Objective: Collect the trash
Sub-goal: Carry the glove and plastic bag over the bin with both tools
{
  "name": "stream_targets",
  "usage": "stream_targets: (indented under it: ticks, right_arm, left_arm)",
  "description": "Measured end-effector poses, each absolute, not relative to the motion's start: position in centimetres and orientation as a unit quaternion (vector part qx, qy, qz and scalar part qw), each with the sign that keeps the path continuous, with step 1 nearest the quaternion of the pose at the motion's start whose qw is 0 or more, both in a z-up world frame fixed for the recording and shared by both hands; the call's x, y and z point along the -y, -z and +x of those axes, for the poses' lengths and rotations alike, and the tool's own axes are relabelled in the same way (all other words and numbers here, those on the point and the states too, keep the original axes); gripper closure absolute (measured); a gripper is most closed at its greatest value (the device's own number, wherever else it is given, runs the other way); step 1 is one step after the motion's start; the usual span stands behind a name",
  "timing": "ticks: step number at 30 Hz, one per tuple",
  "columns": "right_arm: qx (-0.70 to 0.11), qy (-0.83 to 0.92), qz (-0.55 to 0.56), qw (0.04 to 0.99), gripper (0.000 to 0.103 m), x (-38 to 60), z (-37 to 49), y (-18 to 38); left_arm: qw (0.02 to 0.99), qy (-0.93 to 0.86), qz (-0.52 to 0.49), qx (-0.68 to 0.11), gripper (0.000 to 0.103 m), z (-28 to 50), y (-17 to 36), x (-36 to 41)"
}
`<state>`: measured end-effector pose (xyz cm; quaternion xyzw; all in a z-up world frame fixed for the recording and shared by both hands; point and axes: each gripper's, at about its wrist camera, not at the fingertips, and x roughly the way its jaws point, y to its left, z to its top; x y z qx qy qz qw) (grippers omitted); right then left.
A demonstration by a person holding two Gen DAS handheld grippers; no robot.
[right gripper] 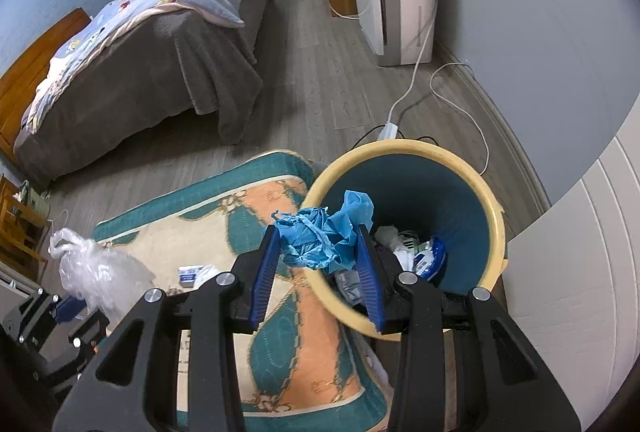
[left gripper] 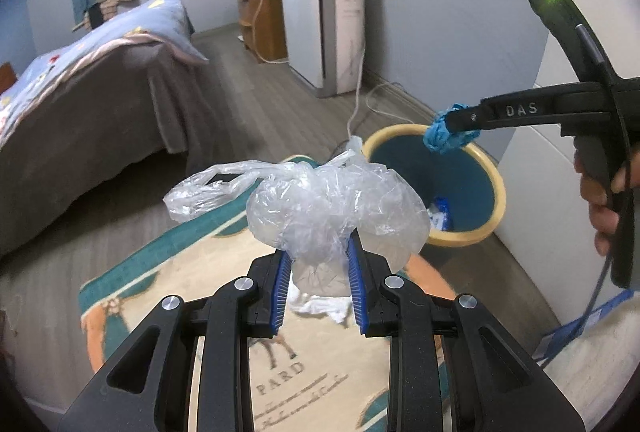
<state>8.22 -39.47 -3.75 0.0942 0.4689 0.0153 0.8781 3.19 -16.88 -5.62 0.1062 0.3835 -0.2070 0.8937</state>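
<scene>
Bin [right gripper: 404, 147]: your right claw [right gripper: 318, 246], pinching blue wrapper [right gripper: 320, 240], hangs over its rim; left claw [left gripper: 318, 264], pinching clear bag [left gripper: 320, 207], sits farther off.

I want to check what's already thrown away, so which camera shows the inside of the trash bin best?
The right wrist view: it looks straight down into the trash bin, showing wrappers at the bottom. The left wrist view shows the bin sideways, partly hidden by the clear plastic bag.

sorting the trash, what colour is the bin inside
Teal inside the bin, with a pale yellow rim; clearest from the right wrist.
</scene>
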Motion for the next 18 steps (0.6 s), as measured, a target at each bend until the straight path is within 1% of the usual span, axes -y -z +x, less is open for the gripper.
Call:
stream_targets:
  ticks: [5, 18]
  right_arm:
    - [-0.485, 0.003, 0.119, 0.866, 0.065, 42.1, 9.3, 5.4]
    - [-0.517, 0.063, 0.157, 0.839, 0.065, 47.8, 10.7, 9.5]
  left_arm:
    - [0.884, 0.228, 0.087, -0.399, 0.075, 4.7, 6.5, 19.3]
    - [0.863, 0.271, 0.145, -0.401, 0.075, 6.4, 9.2, 26.7]
